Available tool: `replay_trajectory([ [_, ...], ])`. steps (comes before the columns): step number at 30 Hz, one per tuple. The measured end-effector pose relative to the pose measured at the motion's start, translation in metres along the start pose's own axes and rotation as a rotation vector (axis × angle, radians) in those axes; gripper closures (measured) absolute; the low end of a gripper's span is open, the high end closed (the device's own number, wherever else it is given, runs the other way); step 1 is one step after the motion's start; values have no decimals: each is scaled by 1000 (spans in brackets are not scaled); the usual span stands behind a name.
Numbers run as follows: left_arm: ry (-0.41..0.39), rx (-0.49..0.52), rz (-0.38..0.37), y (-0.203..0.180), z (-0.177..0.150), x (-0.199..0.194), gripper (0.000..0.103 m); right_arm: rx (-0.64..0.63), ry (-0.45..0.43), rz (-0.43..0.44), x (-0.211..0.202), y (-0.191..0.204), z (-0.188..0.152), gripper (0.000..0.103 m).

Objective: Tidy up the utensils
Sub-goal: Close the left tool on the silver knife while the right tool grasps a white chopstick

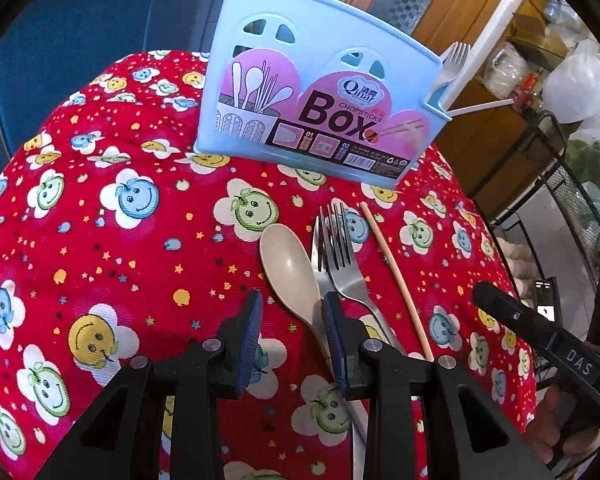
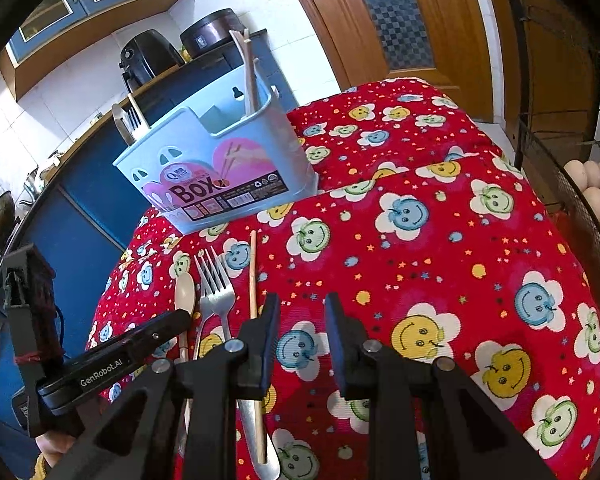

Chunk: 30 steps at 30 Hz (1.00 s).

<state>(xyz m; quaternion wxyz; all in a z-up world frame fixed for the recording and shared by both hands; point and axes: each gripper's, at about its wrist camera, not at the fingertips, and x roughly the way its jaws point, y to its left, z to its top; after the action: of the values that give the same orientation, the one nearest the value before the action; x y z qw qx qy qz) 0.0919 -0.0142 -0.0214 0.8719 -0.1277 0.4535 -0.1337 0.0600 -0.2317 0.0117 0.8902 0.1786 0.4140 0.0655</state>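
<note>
A light blue chopsticks box (image 1: pixel 300 92) (image 2: pixel 220 168) stands upright on the red cloth with a fork and sticks poking out of its compartments. In front of it lie a beige spoon (image 1: pixel 288 268) (image 2: pixel 185 292), two overlapping metal forks (image 1: pixel 340 248) (image 2: pixel 216 284) and a wooden chopstick (image 1: pixel 396 280) (image 2: pixel 253 272). My left gripper (image 1: pixel 292 320) hovers open over the spoon's neck, and its right finger hides part of the fork handles. My right gripper (image 2: pixel 304 312) is open over bare cloth, just right of the chopstick, with nothing between its fingers.
The red smiley-print cloth (image 1: pixel 100 240) (image 2: pixel 460 260) drops away at its edges. A black wire basket (image 2: pixel 580 216) holding eggs stands close on the right. Blue cabinets (image 2: pixel 84 184) and a wooden door (image 2: pixel 400 20) lie behind the box.
</note>
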Motion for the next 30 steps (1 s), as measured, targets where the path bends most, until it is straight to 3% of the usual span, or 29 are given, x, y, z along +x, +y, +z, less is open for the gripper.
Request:
replay_trajectory([
  [8,2,20,6,-1,0,5,71,-1,10,7,4,1,-1,78],
  [13,-2,54,4,-5,1,7,81,-8,15,8,5,3,-2,78],
  [27,11,82,-11,-4,2,8,82,-37,43,14,14,14,-5,78],
  [30,3,74,-10,-2,1,6,88,-49,49,14,16,17,-5,78],
])
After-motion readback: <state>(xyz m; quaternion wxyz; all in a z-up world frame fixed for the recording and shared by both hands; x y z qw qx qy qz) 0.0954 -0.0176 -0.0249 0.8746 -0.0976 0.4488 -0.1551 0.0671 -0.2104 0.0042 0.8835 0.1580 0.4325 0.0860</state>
